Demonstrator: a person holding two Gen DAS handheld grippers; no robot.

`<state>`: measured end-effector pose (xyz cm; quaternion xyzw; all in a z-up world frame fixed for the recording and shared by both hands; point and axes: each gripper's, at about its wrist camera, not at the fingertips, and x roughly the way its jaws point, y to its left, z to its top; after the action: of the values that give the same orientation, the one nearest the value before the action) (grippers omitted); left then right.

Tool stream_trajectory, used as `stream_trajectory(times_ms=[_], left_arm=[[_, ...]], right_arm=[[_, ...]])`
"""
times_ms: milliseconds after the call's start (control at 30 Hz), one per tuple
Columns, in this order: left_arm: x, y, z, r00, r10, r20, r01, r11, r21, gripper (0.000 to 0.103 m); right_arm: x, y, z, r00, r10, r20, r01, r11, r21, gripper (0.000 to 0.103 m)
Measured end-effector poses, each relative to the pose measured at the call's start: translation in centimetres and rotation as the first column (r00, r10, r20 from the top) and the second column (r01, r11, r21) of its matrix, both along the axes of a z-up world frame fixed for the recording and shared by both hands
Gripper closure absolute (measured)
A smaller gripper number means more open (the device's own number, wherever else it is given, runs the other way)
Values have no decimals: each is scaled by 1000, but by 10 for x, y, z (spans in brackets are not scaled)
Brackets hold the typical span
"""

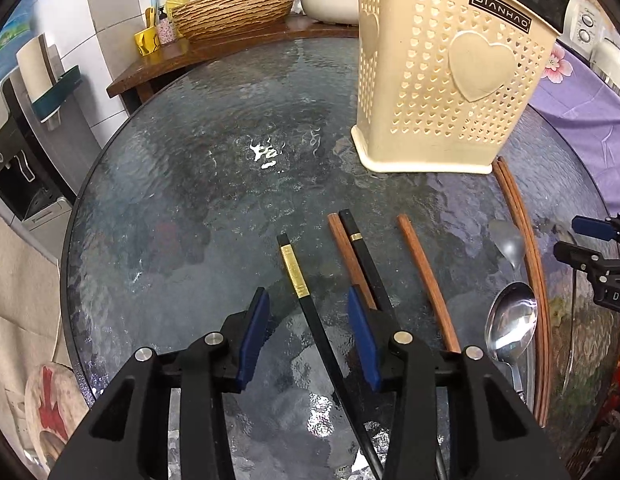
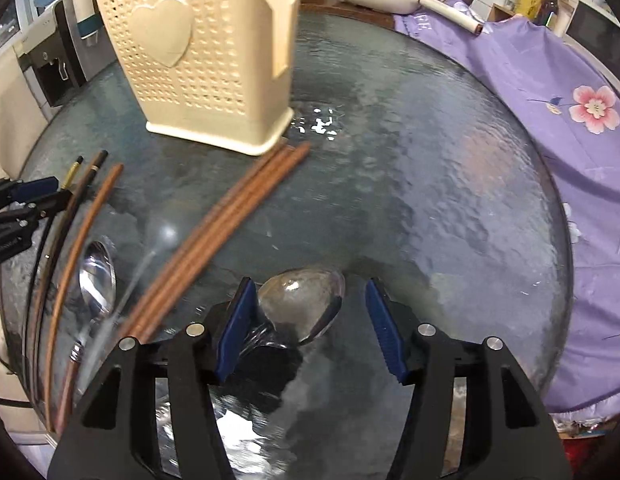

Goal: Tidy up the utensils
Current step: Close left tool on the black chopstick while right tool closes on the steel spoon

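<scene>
A: Left wrist view first. The left gripper (image 1: 308, 336) hangs over the glass table (image 1: 182, 184) with its jaws apart, and the black chopstick with the gold band (image 1: 296, 276) runs up between the blue pads without either pad pressing on it.

B: And the rest of the utensils?

A: All flat on the glass. A brown chopstick and a second black chopstick (image 1: 357, 256) lie side by side just past the right pad, another brown chopstick (image 1: 427, 284) lies further right, then a metal spoon (image 1: 511, 324) and a pair of long brown chopsticks (image 1: 525, 240) near the edge. The cream utensil holder (image 1: 441, 92) stands upright beyond them, and I see nothing in it.

B: The risk there?

A: The right pad sits close to the neighbouring pair. If it closes off-centre it could pinch two sticks or flick the thin black one away across slick glass.

B: Right wrist view?

A: The right gripper (image 2: 310, 324) is wide open over a second spoon (image 2: 306, 300); its bowl lies between the fingers, touching or nearly touching the left pad.

B: So?

A: The bowl is rounded and smooth; squeezing there could squirt it out. The bundle of brown chopsticks (image 2: 230, 216) lies just left and could get knocked. The view is blurred, so the exact contact is uncertain.
</scene>
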<state>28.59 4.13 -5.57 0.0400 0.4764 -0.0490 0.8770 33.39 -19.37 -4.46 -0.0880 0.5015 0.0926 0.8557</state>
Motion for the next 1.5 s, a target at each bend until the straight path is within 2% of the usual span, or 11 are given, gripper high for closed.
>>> stream_trajectory(times_ms=[167,300,400,467,567,633,767,900,1000,1267,1500], left_arm=[[1,-2,0,1000,0,-1,0,1000,8,61],[0,-3,1,1000,0,-1,1,1000,10,61],[1,-2,1,1000,-4,-4,4,1000,9,61],[1,-2,1,1000,-9,-5,9,1000,10,61],[1,-2,1,1000,-11,-7,11,1000,12,61],[1,-2,1,1000,-11,-7,11,1000,11,61],[2,-2,1,1000,-10,-9,10,1000,10,61],[5,-3,2,1000,-12,-20,12,1000,12,61],[7,-3,2,1000,-10,-28,11,1000,16,61],[14,-2,3,999,3,-51,-3,1000,3,67],[25,0,4,998,21,-56,-21,1000,11,83]], right_arm=[[-4,-1,-4,999,9,-39,-7,999,52,45],[-3,10,-4,999,36,-22,-35,999,38,54],[1,20,-4,993,116,5,-116,993,31,55],[4,28,-3,979,200,40,-199,980,-28,55],[5,40,-5,929,352,119,-322,922,-214,55],[14,37,-5,938,326,118,-289,923,-255,53],[26,22,-3,975,208,82,-191,965,-180,26],[28,11,-6,997,80,9,-79,994,-71,25],[40,4,-11,996,17,-85,-14,999,38,29],[59,19,-6,997,10,-83,-12,1000,-15,54],[92,12,-7,992,20,-122,-18,1000,24,58]])
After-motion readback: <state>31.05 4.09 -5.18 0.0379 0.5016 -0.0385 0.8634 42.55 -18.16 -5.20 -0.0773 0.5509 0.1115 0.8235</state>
